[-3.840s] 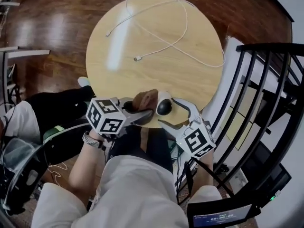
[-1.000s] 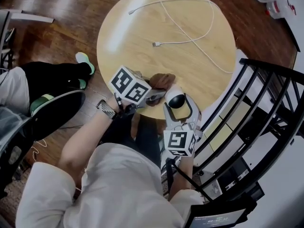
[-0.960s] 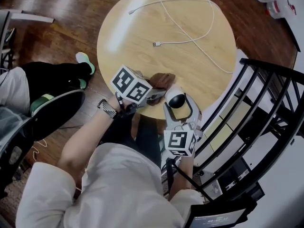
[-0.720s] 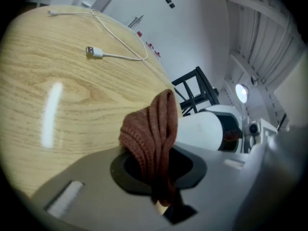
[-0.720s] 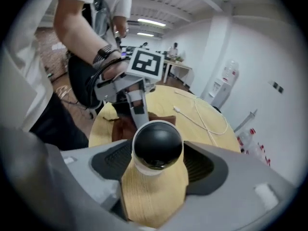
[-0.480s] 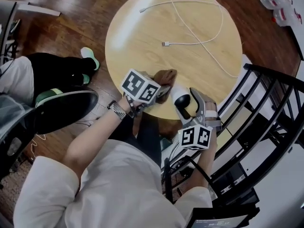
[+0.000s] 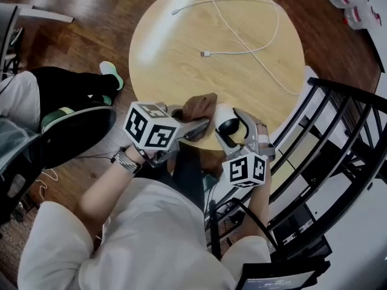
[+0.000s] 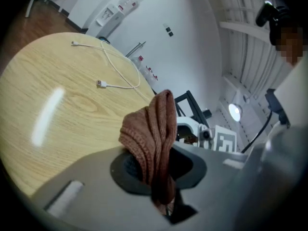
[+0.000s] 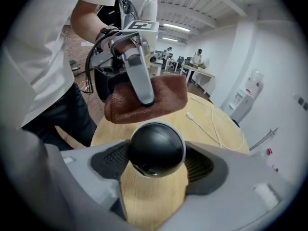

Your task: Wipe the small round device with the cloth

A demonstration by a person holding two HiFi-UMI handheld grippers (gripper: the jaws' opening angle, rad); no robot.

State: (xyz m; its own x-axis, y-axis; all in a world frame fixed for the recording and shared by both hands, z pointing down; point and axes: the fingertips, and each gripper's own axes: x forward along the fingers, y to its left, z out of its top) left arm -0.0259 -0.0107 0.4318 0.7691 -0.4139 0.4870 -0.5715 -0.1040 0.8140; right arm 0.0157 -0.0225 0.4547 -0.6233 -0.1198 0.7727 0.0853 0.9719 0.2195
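Observation:
The small round device point(image 7: 227, 124), a black ball in a white shell, sits between the jaws of my right gripper point(image 7: 230, 127) over the table's near edge. In the right gripper view the ball point(image 9: 156, 149) fills the gap and both pads touch it; the jaws have just been closing a little on it. My left gripper point(image 7: 202, 124) is shut on a bunched brown cloth point(image 7: 199, 106), held just left of the device. The cloth point(image 8: 151, 134) sticks up out of the left gripper point(image 8: 156, 170). Seen from the right gripper, the cloth point(image 9: 163, 100) hangs just beyond the ball.
The round wooden table point(image 7: 181, 41) carries a white charging cable point(image 7: 242, 35) looped across its far half. A black metal railing point(image 7: 338, 138) stands close on the right. My legs and a black shoe point(image 7: 72, 138) are at the left, over a dark wood floor.
The left gripper has risen and drawn back towards me with the cloth. The right gripper has rolled about its own line with the device still between its jaws.

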